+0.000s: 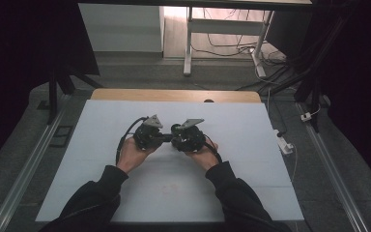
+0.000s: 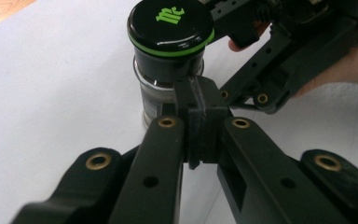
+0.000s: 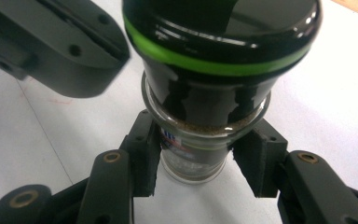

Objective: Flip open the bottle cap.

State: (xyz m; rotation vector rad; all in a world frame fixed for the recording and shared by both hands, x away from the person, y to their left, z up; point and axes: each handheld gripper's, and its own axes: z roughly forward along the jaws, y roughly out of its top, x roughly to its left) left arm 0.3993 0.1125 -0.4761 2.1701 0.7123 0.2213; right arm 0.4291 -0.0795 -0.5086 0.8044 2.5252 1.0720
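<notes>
Right gripper clamps its jaws on the glass spice jar; left gripper, jaws together, touches below its black cap

Two hand-held black grippers, worn with dark sleeves

The person wears long black sleeves that end at the wrists. The left gripper and the right gripper are both matte black, blocky bodies, each topped by a grey three-cornered plate and trailed by a thin black cable that loops to its outer side. In the left gripper view the jaw links are flat black bars with rounded ends, pinned by brass-coloured rivets and pierced by small round holes. In the right gripper view the fingers carry thick, squared black pads, again on brass-riveted links.
</notes>
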